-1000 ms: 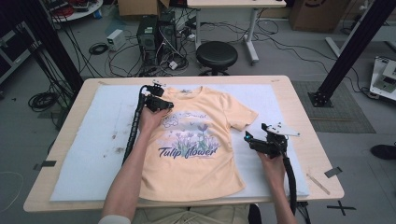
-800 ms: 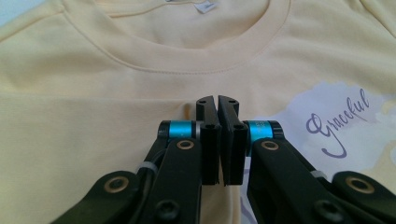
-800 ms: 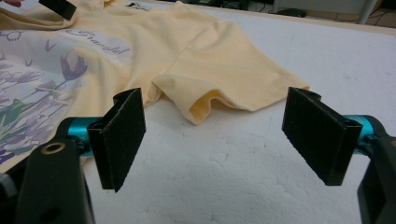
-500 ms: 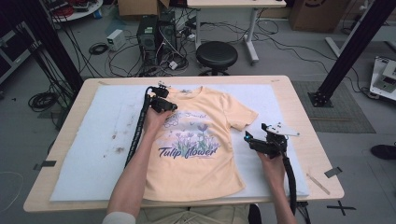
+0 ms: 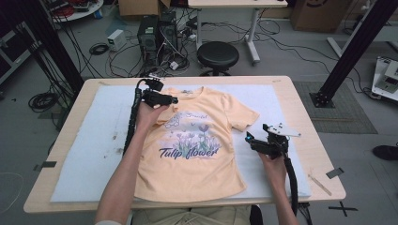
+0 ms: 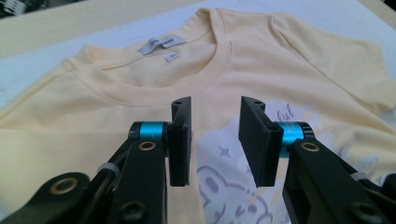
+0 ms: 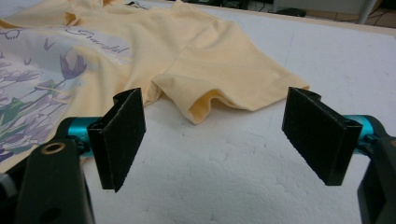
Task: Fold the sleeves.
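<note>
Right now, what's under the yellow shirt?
Under the yellow shirt lies a white foam sheet, spread on the wooden table. Its bare edges show all around the shirt; the part directly beneath is covered, so nothing there can be seen.

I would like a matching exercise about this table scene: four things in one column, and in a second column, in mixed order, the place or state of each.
Things:
1. T-shirt
2. left gripper
3. right gripper
4. round stool

Places or states:
A. on the floor beyond the table
B. spread flat, print facing up
C. over the white pad, jaws wide open, facing the sleeve
D. near the collar, jaws just opened, nothing between them

Pairs: 1-B, 2-D, 3-C, 4-A
</note>
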The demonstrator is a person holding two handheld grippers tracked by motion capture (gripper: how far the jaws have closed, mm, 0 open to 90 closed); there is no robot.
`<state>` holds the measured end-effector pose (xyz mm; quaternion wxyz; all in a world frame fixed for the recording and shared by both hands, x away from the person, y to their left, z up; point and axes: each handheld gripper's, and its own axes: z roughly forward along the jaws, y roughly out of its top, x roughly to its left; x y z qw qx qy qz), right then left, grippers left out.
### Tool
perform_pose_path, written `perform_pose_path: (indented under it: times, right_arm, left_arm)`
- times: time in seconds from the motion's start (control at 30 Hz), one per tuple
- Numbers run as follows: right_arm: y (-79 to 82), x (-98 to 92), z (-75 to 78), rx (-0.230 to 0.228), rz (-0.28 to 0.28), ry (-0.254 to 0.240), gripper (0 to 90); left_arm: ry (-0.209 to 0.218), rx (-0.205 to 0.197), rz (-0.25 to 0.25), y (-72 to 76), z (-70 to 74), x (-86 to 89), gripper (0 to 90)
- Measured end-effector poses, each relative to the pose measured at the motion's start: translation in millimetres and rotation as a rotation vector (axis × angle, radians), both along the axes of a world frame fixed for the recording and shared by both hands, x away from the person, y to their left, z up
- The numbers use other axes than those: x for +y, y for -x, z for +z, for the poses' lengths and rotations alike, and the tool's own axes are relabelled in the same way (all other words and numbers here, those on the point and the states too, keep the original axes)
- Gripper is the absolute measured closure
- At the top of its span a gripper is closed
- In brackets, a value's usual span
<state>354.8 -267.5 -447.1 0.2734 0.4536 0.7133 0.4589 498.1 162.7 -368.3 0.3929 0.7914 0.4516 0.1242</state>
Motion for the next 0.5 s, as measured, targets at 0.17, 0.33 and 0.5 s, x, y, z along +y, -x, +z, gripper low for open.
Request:
perform_pose_path:
  times: [0.17, 0.33, 0.5]
  right_arm:
    - [0.1, 0.5, -0.1, -0.004, 0.001, 0.002, 21.9]
    - [-0.1, 0.5, -0.1, -0.006, 0.000, 0.007, 21.9]
    - [-0.2, 0.8, -0.2, -0.006, -0.001, 0.010, 21.9]
  left_arm:
    - [-0.071, -0.005, 0.009, 17.2, -5.3, 22.1, 67.2]
    - [-0.127, 0.000, -0.012, 46.1, -26.1, 44.5, 73.7]
    - [-0.132, 0.040, -0.063, 57.1, -44.2, 45.5, 74.9]
